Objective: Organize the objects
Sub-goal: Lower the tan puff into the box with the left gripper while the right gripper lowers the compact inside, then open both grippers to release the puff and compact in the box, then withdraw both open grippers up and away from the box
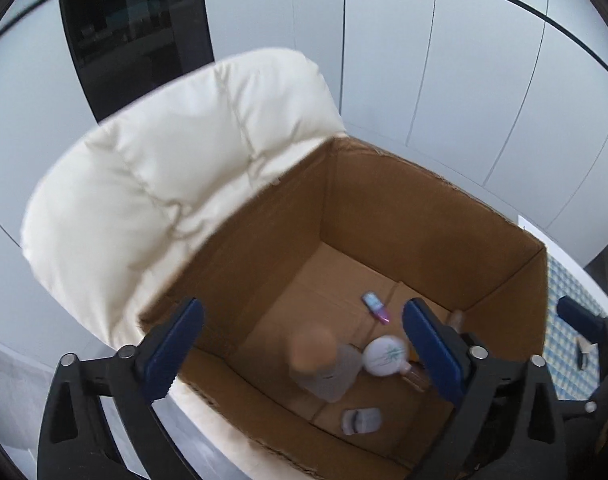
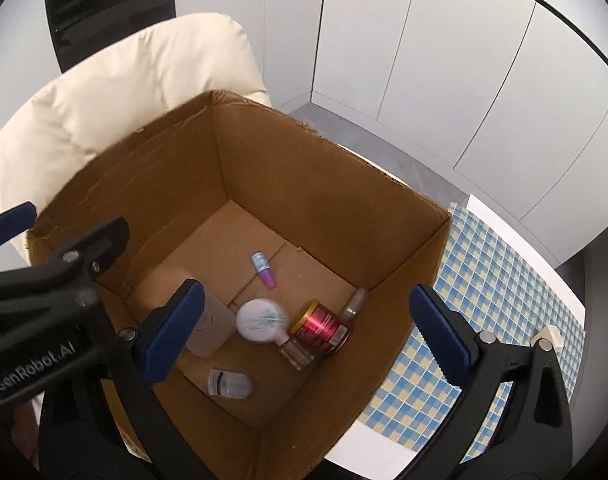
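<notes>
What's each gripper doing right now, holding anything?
Left gripper: open, holding nothing, above the cardboard box.
Right gripper: open, holding nothing, above the same box.

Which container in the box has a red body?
The jar with the shiny red body and gold rim, lying near the right wall of the cardboard box. The others are white, clear, frosted or purple-blue.

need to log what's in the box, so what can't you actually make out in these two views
- Red tin: right wrist view shows it, but its label is too small to read; in the left wrist view a gripper finger hides it.
- Frosted bottle with tan cap: blurred in the left view; partly behind a finger in the right.
- Cardboard box: near wall cut off by the gripper bodies.
</notes>
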`<state>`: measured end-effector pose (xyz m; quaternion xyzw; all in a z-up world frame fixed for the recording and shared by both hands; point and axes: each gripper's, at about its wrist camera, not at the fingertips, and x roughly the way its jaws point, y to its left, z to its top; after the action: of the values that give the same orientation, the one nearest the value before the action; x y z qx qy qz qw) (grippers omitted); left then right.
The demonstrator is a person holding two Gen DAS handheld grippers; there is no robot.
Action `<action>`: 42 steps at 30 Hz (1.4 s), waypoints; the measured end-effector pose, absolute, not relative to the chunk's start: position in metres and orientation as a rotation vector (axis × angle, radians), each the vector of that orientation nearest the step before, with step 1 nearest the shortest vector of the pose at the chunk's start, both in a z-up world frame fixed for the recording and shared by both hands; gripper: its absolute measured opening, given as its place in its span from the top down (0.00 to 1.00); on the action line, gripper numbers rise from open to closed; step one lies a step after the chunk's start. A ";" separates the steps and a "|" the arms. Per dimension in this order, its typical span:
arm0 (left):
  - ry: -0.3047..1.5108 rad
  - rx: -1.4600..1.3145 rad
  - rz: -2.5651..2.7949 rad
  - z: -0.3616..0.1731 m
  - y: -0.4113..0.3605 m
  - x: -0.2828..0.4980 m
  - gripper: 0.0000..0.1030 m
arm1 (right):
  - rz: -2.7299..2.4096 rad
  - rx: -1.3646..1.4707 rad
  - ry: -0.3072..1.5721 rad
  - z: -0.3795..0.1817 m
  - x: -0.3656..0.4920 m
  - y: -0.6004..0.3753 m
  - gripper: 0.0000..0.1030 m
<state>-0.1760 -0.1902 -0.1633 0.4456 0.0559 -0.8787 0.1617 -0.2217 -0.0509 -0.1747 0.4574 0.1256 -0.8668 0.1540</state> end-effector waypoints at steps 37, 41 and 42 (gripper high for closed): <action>0.127 1.240 -2.509 -0.139 -0.191 -0.145 0.03 | -2.442 1.254 0.337 -0.151 -0.198 -0.055 0.00; 0.135 1.227 -2.503 -0.132 -0.192 -0.138 0.03 | -2.442 1.245 0.332 -0.146 -0.193 -0.056 0.00; 0.133 1.223 -2.502 -0.131 -0.192 -0.135 0.03 | -2.444 1.242 0.331 -0.143 -0.191 -0.056 0.00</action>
<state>-0.1353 -0.1925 -0.1306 0.4318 0.0469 -0.8834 0.1759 -0.1912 -0.0556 -0.1434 0.4416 0.1179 -0.8691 0.1892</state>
